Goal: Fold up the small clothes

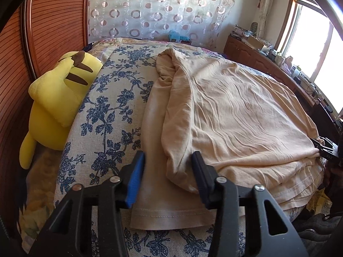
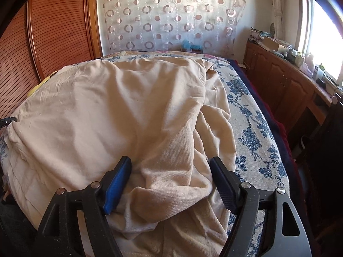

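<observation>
While straddling beige shirt (image 1: 235, 115) on floral bed (image 1: 103, 115): left claw (image 1: 168, 169), right claw (image 2: 170, 173) spread, unpinching; no legible writing.

Black gripper (image 1: 168, 160), blue pads (image 1: 135, 182), silver screws (image 1: 115, 179)

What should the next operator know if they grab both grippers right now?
Left gripper: jaws part open, straddling the shirt's near hem strip, not pressing on it.
Right gripper: jaws wide open around a bunched fold on the right side of the beige shirt, no grip.
The shirt lies spread on the floral bedspread; yellow plush toy at the left edge, clear of it.
Done: one side looks folded over, with a doubled layer along the left.
Left: probably grip both near corners, finish folding, smooth the bunched right side.
</observation>
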### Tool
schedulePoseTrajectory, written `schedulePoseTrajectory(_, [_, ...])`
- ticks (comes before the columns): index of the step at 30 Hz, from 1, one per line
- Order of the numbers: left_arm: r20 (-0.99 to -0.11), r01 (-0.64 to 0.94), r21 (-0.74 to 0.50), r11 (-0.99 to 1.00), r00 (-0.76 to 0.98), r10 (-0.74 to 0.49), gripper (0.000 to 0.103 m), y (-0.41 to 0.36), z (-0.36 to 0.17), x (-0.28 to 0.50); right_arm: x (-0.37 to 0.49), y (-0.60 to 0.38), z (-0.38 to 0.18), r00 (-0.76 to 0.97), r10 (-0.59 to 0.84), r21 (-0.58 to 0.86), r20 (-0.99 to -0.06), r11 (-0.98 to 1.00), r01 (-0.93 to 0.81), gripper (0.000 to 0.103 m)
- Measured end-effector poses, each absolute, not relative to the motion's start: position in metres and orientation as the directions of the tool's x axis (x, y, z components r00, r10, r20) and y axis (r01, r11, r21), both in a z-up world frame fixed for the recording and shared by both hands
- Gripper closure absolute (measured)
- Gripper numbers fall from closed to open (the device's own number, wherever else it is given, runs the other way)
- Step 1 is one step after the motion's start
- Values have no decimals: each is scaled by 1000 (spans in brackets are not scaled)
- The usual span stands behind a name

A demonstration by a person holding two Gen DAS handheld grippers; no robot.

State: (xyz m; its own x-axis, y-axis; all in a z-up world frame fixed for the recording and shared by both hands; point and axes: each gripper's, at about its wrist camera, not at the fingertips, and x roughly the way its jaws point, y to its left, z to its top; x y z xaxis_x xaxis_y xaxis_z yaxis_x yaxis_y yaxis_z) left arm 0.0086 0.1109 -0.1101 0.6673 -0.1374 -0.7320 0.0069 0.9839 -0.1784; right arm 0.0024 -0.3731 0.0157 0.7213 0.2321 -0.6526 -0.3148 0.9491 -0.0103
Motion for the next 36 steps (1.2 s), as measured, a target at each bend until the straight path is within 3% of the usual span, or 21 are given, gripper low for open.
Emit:
schedulePoseTrajectory(2, [-733,25,-191,981,661,-159,72,109,-110,9,2,-373,15,723,233,-12,-651,948,-317,24])
schedulePoseTrajectory(4, [-734,41,-200,979,656,-178,90,106,-110,11,2,-374,14,723,236,-11,-650,947,-320,23])
schedulePoseTrajectory(6, [-727,51,-203,978,661,-186,97,103,-107,10,2,-374,14,722,237,-12,-650,947,-322,23])
schedulePoseTrajectory(15, [-619,165,-266,950,726,-300,98,72,-53,15,6,-380,22,699,265,28,-665,943,-331,23])
schedulePoseTrajectory(26, [-509,501,-236,833,667,-545,98,-56,28,57,-10,-412,47,757,253,48,-603,958,-282,23])
schedulePoseTrajectory(36, [-528,702,-164,693,530,-663,98,-171,60,77,-36,-436,65,804,256,64,-537,962,-264,23])
